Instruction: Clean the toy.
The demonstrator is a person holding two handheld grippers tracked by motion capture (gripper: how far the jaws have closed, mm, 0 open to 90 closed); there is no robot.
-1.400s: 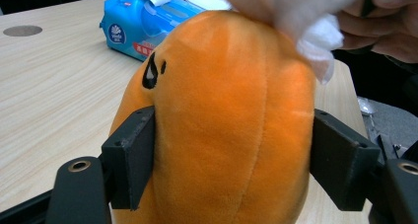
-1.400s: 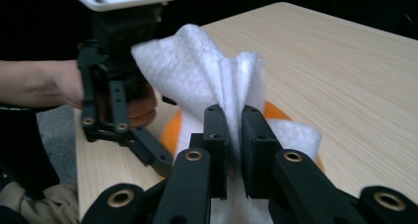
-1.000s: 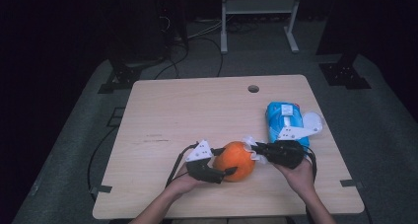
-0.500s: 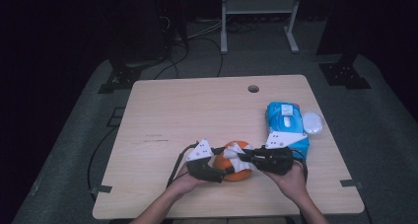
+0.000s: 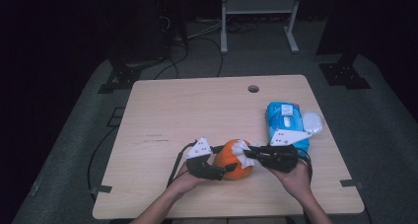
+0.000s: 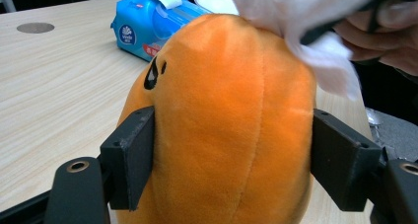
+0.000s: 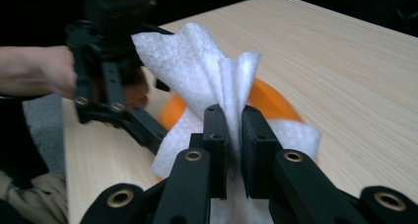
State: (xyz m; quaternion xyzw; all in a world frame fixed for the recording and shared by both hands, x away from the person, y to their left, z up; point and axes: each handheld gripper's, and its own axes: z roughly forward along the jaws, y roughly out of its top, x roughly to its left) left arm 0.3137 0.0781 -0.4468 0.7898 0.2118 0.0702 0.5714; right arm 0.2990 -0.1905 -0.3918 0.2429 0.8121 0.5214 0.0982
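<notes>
Wooden table [image 5: 197,110], dark room; left tool [image 5: 224,170] grips orange plush [image 5: 231,160], right tool [image 5: 250,154] pinches white wipe [image 5: 241,147].

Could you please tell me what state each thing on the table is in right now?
Orange plush toy: clamped between the left gripper's pads, resting on the table.
Left gripper: shut on the toy.
White wipe: bunched, pinched in the right gripper, lying against the toy's top.
Right gripper: shut on the wipe.
Blue wipes pack: lying flat, its white lid flipped open.
</notes>
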